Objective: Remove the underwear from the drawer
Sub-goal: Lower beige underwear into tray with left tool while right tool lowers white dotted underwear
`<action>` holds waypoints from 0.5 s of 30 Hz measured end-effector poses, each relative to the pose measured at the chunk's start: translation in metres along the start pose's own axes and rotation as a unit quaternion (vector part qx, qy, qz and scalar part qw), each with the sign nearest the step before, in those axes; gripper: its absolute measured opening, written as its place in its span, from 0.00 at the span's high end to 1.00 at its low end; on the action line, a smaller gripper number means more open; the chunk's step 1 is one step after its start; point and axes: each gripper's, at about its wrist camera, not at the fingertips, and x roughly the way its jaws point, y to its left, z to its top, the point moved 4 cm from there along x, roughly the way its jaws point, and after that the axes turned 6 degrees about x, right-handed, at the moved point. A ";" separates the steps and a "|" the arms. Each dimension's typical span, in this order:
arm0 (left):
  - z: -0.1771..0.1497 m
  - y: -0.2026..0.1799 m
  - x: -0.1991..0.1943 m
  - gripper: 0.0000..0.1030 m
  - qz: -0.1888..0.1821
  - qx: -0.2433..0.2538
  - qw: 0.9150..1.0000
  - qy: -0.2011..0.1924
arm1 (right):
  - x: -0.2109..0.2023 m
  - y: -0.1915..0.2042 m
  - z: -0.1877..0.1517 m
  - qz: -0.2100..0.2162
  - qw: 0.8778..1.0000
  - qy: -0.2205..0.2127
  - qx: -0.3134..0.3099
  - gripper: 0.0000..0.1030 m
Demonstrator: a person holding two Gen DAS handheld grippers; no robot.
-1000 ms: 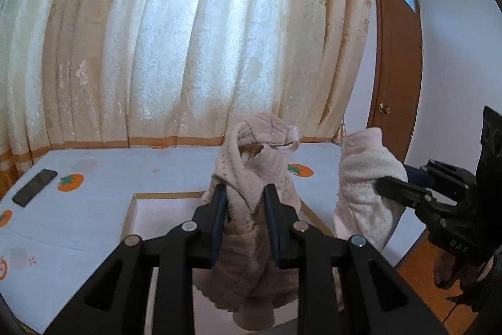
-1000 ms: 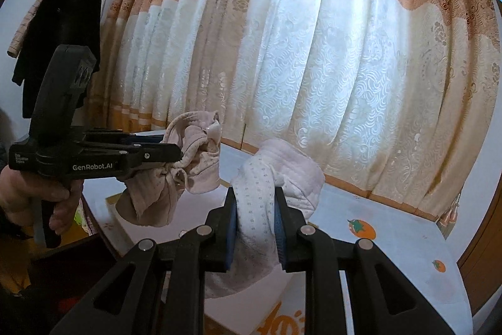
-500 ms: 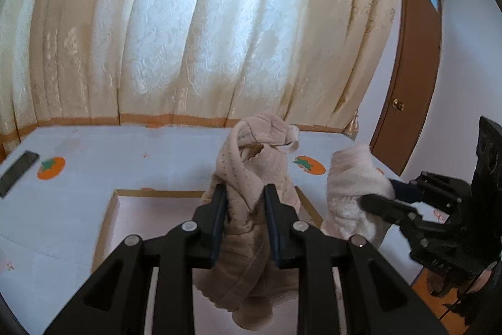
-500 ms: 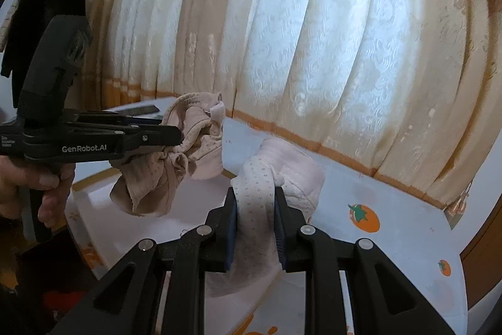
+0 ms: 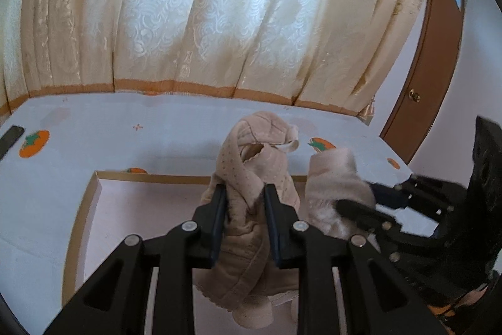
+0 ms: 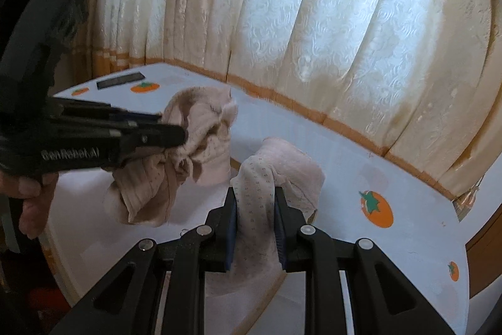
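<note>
Underwear hangs bunched in both grippers above the shallow drawer, which lies on a white cloth with orange fruit prints. The left gripper pinches a beige dotted piece, lifted clear of the drawer floor. Just beside it, the right gripper clamps a paler dotted piece.

From my left wrist view, the phone is cut off by the frame's edge, and the right gripper is motion-blurred. The beige underwear hides part of the drawer's far rim.
</note>
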 end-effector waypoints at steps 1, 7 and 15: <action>0.000 0.001 0.003 0.78 0.002 -0.002 1.000 0.005 | 0.005 -0.002 0.000 -0.002 1.000 0.007 -0.001 0.78; -0.004 0.009 0.029 0.78 0.004 -0.019 0.999 0.040 | 0.026 -0.012 -0.001 0.010 0.999 0.042 0.006 0.77; -0.006 0.002 0.043 0.70 0.021 -0.006 0.998 0.061 | 0.045 -0.021 0.001 0.020 0.997 0.070 0.032 0.76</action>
